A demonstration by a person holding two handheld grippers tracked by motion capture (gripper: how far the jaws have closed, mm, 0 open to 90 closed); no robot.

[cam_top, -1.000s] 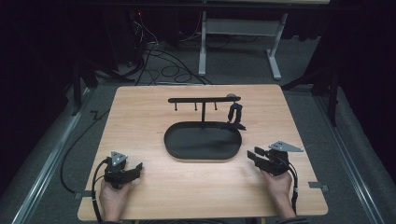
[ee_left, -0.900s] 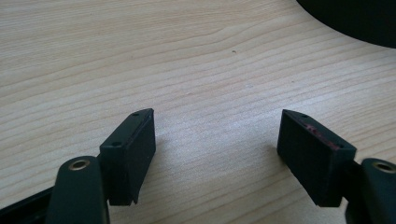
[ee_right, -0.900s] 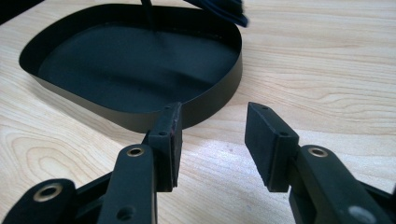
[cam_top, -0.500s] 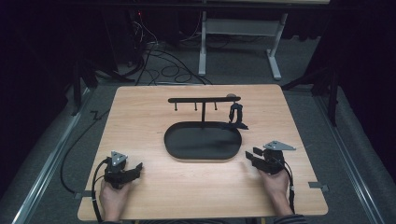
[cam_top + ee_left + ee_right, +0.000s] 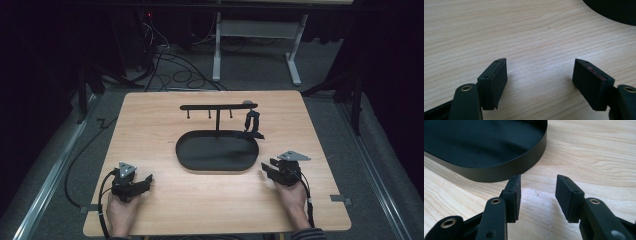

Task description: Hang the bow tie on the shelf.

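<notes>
Since a second ago our right gripper (image 5: 270, 170) has slid a little toward the near right end of the black tray (image 5: 200, 162), while our left gripper (image 5: 142, 181) has kept its place. We see the tray lying in the middle of the wooden table (image 5: 150, 125), with a hook stand (image 5: 218, 106) rising from its far side and a small dark thing (image 5: 251, 121) hanging at the stand's right end. In the right gripper view the tray's curved wall (image 5: 506, 171) sits just ahead of and to the left of the right gripper's (image 5: 537, 192) spread jaws, near but not touching, with bare wood between them. Our left gripper (image 5: 540, 75) lies well apart from the tray, jaws spread wide over bare wood. Both our hands rest low at the table's near edge, grippers pointing roughly forward and inward.
</notes>
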